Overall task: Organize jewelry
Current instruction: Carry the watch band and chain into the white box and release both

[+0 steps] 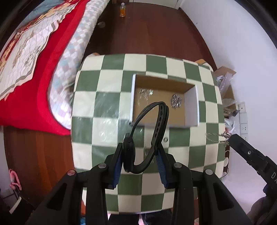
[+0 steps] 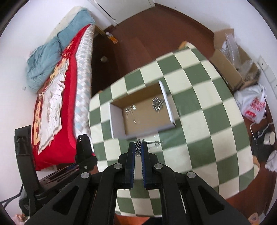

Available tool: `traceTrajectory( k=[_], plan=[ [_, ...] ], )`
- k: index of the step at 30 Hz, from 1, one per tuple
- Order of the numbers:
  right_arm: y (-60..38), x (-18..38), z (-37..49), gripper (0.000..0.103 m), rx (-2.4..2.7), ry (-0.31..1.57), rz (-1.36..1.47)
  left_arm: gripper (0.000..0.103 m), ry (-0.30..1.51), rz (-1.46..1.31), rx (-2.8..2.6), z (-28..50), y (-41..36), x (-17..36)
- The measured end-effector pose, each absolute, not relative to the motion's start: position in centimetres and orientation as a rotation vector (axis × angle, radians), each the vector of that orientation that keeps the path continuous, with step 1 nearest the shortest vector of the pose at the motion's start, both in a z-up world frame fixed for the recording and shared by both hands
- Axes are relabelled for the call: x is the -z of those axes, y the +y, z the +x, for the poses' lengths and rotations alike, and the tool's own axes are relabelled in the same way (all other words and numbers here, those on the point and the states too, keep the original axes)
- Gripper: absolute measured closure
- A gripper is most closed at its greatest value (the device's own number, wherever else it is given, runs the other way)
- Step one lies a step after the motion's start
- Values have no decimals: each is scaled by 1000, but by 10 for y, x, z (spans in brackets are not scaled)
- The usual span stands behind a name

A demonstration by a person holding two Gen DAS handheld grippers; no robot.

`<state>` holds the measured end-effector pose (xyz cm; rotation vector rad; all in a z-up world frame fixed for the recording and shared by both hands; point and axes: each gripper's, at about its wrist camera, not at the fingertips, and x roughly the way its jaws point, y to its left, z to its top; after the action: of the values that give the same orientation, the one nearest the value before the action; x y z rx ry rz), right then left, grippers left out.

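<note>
Black rubber watch (image 1: 152, 136) clamped in my left gripper (image 1: 141, 161), strap looped up and forward, hanging just short of the near wall of the cardboard box (image 1: 193, 105). My right gripper (image 2: 138, 152) is pinched on a silver chain (image 2: 138, 149), loose end trailing right over the checkered tablecloth (image 2: 199, 131), also just before the box edge.

Box already has two shiny pieces: a silver cluster (image 1: 176, 100) toward the right side, a fainter glinting piece (image 1: 146, 93) toward the left. Blurry, can't tell what they are.

Step in hand, my read: drop both items into the box. To do it well, carry the watch forward over the near wall, lower it onto bare cardboard between the two pieces, then let go; the strap loop sticks out, so clear the rim first. Chain dangles, so lift it high enough not to snag the box wall and drop it apart from the cluster to avoid tangling.

Around: bed with red blanket (image 2: 52, 110) left, open carton (image 2: 226, 69) and plastic bag (image 2: 251, 103) right, bottle (image 1: 122, 10) on the floor. None of it blocks the way.
</note>
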<state>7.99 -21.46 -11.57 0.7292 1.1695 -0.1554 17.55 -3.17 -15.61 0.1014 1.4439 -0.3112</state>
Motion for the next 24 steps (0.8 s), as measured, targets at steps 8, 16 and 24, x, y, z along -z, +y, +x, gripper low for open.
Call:
traceTrajectory(
  k=[8, 16, 24],
  plan=[
    [-229, 149, 120, 96, 168, 1184, 774, 70, 1470, 74, 334, 210, -54, 181],
    [-237, 202, 151, 96, 128, 1279, 806, 69, 1567, 55, 353, 241, -62, 225],
    [-236, 233, 170, 95, 116, 1385, 797, 60, 1652, -9, 314, 251, -57, 242]
  ],
)
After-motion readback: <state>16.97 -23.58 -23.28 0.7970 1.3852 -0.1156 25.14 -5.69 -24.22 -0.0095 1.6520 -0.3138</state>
